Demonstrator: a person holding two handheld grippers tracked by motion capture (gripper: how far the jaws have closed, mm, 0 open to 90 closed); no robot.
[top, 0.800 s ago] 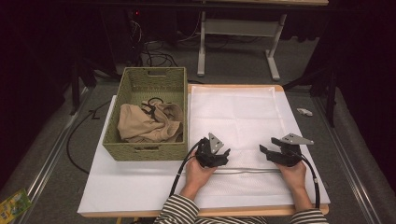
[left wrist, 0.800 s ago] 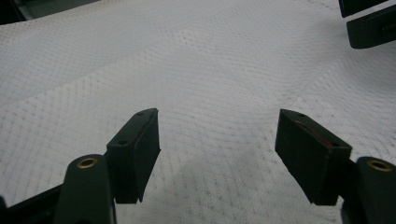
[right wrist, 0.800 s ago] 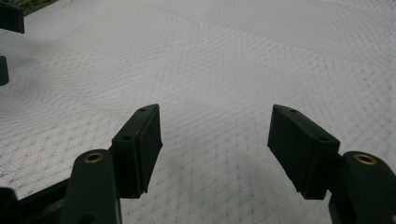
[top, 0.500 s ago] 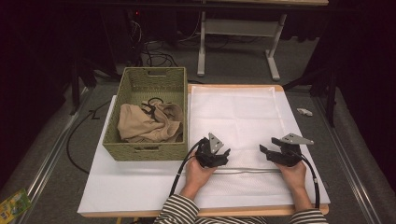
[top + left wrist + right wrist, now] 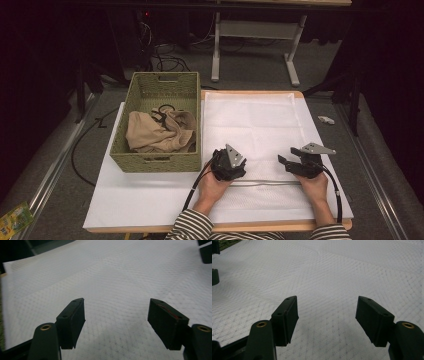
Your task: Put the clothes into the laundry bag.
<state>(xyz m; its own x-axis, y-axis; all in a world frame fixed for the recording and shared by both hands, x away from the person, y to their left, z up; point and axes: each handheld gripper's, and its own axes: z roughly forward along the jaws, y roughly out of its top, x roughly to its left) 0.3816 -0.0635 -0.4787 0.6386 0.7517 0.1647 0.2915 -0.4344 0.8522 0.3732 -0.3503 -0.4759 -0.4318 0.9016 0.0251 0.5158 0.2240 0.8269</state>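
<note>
— While resting low on the white cloth (image 5: 260, 125), left gripper (image 5: 223, 161) showing jaws apart, nothing between them. Beige garment (image 5: 157, 132)?

— Lying bunched in the woven basket (image 5: 155, 162) at far left, beside the black strap (image 5: 162, 114), untouched. Nothing lifted out yet.

— And the right gripper (image 5: 284, 161)?

— Also sitting on the cloth, jaws parted, empty. Looking like the very start, everything left to do.
</note>
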